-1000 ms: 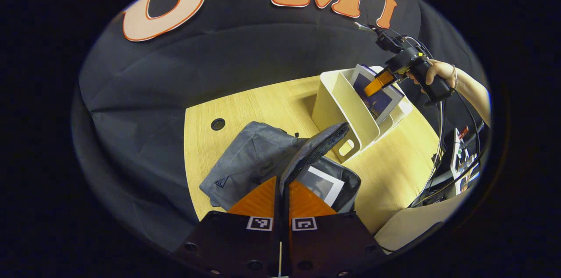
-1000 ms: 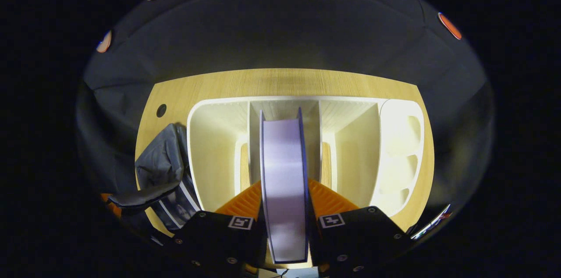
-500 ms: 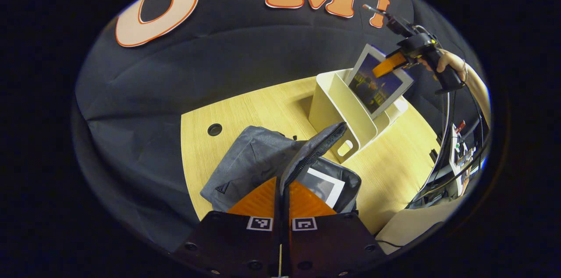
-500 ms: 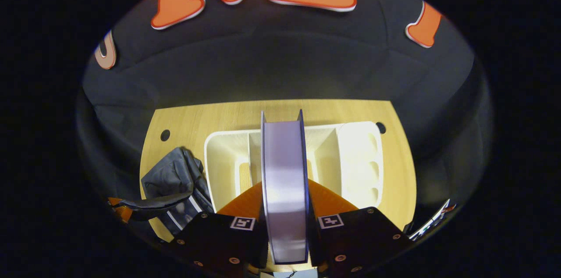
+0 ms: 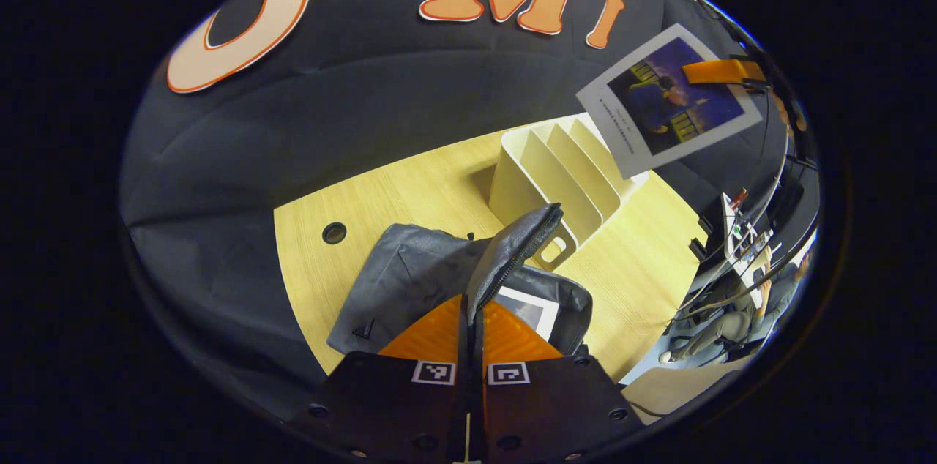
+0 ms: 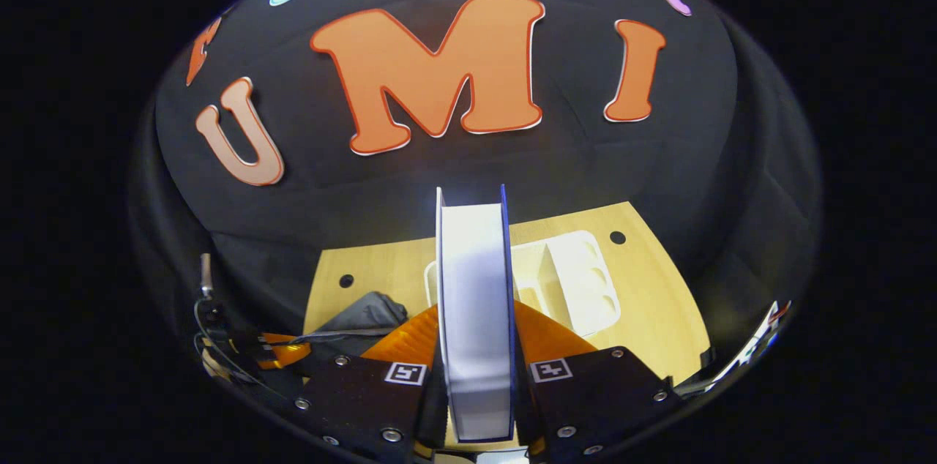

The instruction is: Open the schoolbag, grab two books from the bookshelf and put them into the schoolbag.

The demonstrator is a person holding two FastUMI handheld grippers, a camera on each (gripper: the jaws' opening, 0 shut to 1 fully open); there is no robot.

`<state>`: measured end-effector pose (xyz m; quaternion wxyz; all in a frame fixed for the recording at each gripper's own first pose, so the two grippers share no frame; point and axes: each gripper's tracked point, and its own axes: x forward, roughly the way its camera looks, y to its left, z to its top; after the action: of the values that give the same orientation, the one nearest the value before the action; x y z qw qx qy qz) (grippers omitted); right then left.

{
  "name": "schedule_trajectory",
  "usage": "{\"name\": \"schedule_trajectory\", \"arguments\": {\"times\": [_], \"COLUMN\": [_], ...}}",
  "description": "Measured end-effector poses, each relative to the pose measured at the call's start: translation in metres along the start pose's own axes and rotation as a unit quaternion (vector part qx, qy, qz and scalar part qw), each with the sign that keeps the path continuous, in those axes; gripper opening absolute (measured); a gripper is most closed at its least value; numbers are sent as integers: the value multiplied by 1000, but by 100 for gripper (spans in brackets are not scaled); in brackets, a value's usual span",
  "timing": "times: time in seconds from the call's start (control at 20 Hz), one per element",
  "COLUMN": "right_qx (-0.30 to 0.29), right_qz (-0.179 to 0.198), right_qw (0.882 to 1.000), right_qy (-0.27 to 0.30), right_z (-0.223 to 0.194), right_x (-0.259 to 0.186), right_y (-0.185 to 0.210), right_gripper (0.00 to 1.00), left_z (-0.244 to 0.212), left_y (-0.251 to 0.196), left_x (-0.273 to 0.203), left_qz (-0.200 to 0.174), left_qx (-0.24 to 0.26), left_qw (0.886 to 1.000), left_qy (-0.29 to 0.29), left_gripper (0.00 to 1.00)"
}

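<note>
With one book [image 5: 533, 310] bagged, I hold the flap [image 5: 512, 263] pinched in my left hand-held gripper [image 5: 469, 317], second book [image 6: 474, 317] clamped in my right hand-held gripper [image 6: 476, 347], above the schoolbag [image 5: 410, 281].

Two books: one [image 5: 670, 99] aloft at two o'clock, one [image 5: 528, 309] inside the single schoolbag [image 5: 410, 281]. One bookshelf [image 5: 556, 171] stands at one o'clock. Two grippers [image 5: 468, 310] [image 6: 476, 347].

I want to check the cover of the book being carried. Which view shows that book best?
The left gripper view: the book hangs above the bookshelf, its front cover facing the camera. In the right gripper view the book is edge-on between the right hand-held gripper's fingers.
</note>
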<state>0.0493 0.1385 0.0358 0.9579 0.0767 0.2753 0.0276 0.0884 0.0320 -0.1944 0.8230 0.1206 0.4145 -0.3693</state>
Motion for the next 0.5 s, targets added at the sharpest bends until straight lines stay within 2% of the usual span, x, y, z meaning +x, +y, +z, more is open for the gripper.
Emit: {"name": "schedule_trajectory", "arguments": {"times": [0.25, 0.35, 0.5], "right_qx": [77, 127, 196], "right_qz": [41, 67, 93], "right_qw": [996, 990, 976], "right_qy": [2, 6, 23], "right_z": [-68, -96, -148], "right_x": [-41, -38, -21], "right_y": [21, 29, 34], "right_gripper": [36, 36, 36], "left_z": [6, 8, 8], "left_y": [-8, -8, -7], "left_x": [-4, -4, -6], "left_qz": [-8, -8, -8], "left_qx": [39, 57, 58], "left_qw": [999, 998, 998], "left_qy": [1, 3, 9], "left_gripper": [2, 2, 2]}}
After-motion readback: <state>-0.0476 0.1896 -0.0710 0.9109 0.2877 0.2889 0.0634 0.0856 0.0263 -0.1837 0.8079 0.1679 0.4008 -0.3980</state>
